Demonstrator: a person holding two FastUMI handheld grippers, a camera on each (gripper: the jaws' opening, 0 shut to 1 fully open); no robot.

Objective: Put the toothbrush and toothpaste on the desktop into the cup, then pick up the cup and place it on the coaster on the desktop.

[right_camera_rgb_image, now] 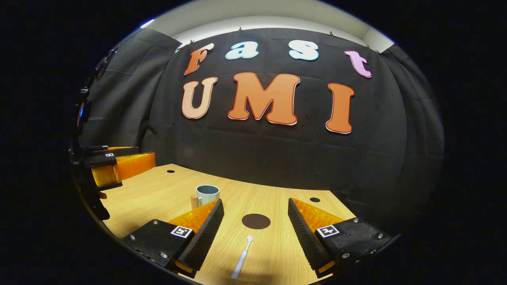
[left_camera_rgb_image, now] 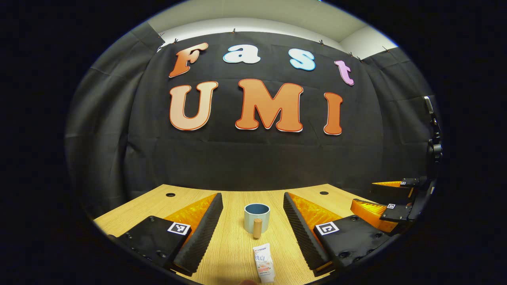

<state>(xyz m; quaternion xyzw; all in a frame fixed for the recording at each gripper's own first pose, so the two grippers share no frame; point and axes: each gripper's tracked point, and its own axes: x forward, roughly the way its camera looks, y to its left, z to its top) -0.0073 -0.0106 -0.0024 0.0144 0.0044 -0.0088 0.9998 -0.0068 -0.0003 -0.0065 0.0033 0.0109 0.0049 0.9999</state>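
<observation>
In the left gripper view, the left tongs (left_camera_rgb_image: 253, 233) stand wide apart at the bottom of the frame, gripping nothing. Between their fingers, at the bottom centre, the toothpaste (left_camera_rgb_image: 264, 263) lies flat on the wooden counter (left_camera_rgb_image: 233, 245). Just beyond it stands the cup (left_camera_rgb_image: 256, 217), its wooden handle facing the camera. At the right edge of the frame the right tongs (left_camera_rgb_image: 380, 202) hover over the counter.

In the right gripper view, the right tongs (right_camera_rgb_image: 255, 233) are likewise spread apart and empty. The toothbrush (right_camera_rgb_image: 242, 257) lies between them at the bottom centre, the dark round coaster (right_camera_rgb_image: 256, 221) just past its head. The cup (right_camera_rgb_image: 207, 194) stands farther off, left of centre.
</observation>
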